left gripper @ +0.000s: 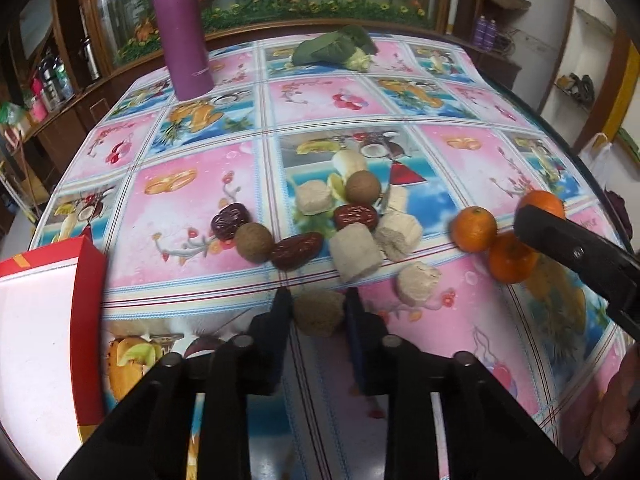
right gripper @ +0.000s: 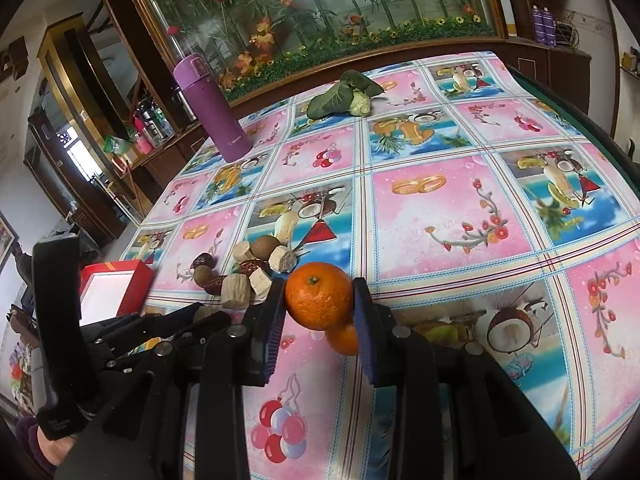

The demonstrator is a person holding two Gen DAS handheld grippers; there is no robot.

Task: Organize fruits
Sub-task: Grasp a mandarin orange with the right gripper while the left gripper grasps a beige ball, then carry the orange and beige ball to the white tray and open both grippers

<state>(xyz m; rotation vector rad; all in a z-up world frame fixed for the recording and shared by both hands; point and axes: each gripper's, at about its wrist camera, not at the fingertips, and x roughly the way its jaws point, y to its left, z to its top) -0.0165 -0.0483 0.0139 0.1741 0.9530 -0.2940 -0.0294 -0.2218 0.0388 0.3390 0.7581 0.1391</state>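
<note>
Gripping a mandarin (right gripper: 319, 295) between its pads, the right claw (right gripper: 320, 300) holds it just above a second mandarin (right gripper: 344, 338) resting on the table (right gripper: 440, 208). The left claw (left gripper: 318, 312) is closed narrow on a tan chunk (left gripper: 319, 314), low over the flowered oilcloth. Left of that claw, close by, lies the red box (left gripper: 86, 280), which I judge the nearer hand should feed. Ahead of it lie red dates (left gripper: 296, 249), brown round fruits (left gripper: 253, 241) and pale cut pieces (left gripper: 355, 252). Beyond them stand a purple flask (left gripper: 182, 28) and a leafy cauliflower (left gripper: 336, 48).
</note>
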